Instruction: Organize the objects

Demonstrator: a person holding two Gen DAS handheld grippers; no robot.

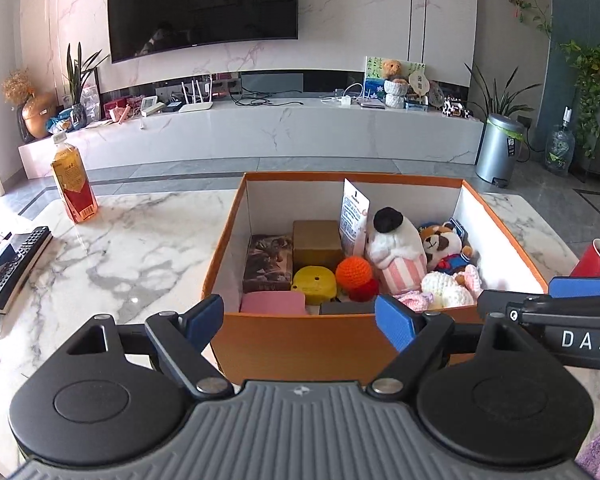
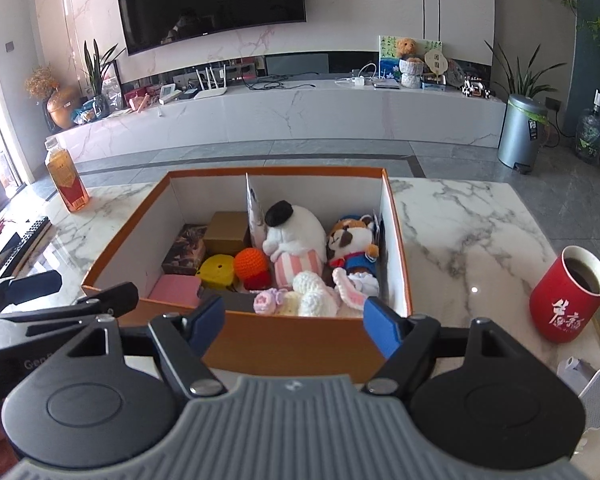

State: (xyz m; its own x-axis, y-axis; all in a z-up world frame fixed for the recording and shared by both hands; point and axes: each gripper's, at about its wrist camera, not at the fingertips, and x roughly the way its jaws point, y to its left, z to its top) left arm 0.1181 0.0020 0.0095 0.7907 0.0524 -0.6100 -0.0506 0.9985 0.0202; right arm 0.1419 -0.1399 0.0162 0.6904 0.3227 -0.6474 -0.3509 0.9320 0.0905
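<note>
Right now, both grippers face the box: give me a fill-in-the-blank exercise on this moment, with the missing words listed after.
1. The left gripper and the right gripper both stand ____, holding nothing.
2. The orange crochet ball lies inside the ____ box.
3. The red mug stands on the marble table, ____ the box.
4. The tea bottle stands ____ on the table.

Missing words: open; orange; outside; upright
</note>
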